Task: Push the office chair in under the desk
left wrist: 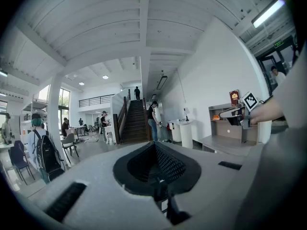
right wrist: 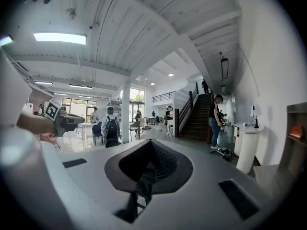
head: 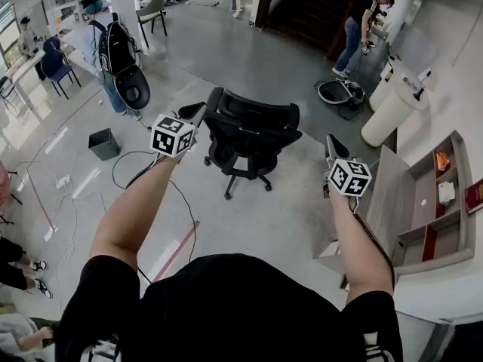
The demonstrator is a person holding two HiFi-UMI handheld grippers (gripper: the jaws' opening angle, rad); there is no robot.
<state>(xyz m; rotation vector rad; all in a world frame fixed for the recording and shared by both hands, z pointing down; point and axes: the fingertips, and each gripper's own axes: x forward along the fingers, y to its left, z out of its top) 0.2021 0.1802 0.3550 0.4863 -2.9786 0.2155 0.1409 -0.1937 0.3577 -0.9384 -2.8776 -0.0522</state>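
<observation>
The office chair (head: 253, 138) stands upright on castors (head: 227, 194), well left of the bench (head: 392, 194), facing unclear. Grey floor (head: 294, 225), stairs (head: 302, 6) beyond the bench; left tongs (head: 201, 109) and right tongs (head: 332, 142) are closed, empty

chair (head: 251, 138) left of desk (head: 386, 194)

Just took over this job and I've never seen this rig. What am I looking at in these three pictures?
No robot arm here: a person holds a two-jaw gripper in each hand. The top-down picture comes from a camera on their head; it shows the left gripper and right gripper held out toward a chair on the floor, with the desk at the right. The other two pictures come from cameras riding on each gripper, looking along its jaws. Both grippers are shut and hold nothing.
</observation>
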